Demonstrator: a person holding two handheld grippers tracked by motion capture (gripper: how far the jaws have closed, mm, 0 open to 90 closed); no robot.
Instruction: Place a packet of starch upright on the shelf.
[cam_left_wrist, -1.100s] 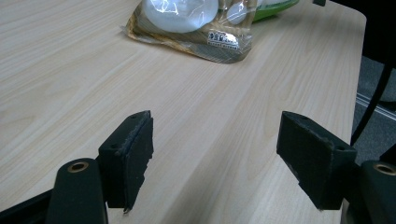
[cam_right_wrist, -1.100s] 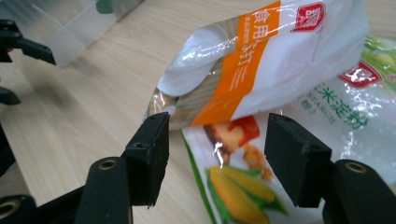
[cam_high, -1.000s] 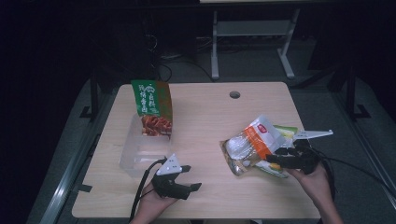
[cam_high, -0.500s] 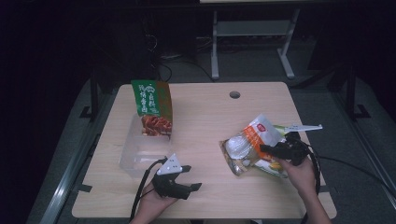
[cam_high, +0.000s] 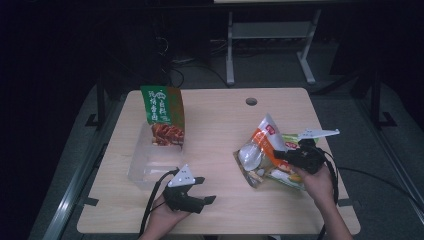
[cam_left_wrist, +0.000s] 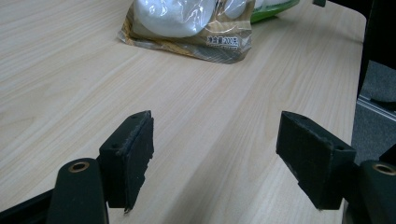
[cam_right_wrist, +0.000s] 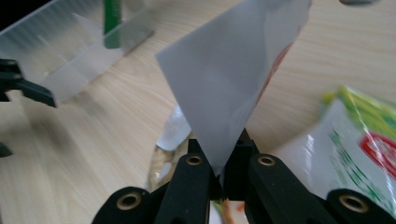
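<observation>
My right gripper (cam_right_wrist: 219, 179) has just closed, pinching a corner of the orange-and-white snack bag (cam_high: 264, 140) at the table's right side. My left gripper (cam_high: 197, 199) rests spread and empty. Grasp done, I judge; carrying it to the clear bin (cam_high: 150, 162) remains.

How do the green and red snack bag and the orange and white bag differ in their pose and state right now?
The green and red snack bag stands upright inside the clear plastic box, while the orange and white bag is tilted, one end lifted above the other packets. No claw touches the green bag; the right claw is shut on a corner of the orange one. Both are sealed food packets on the wooden table.
</observation>
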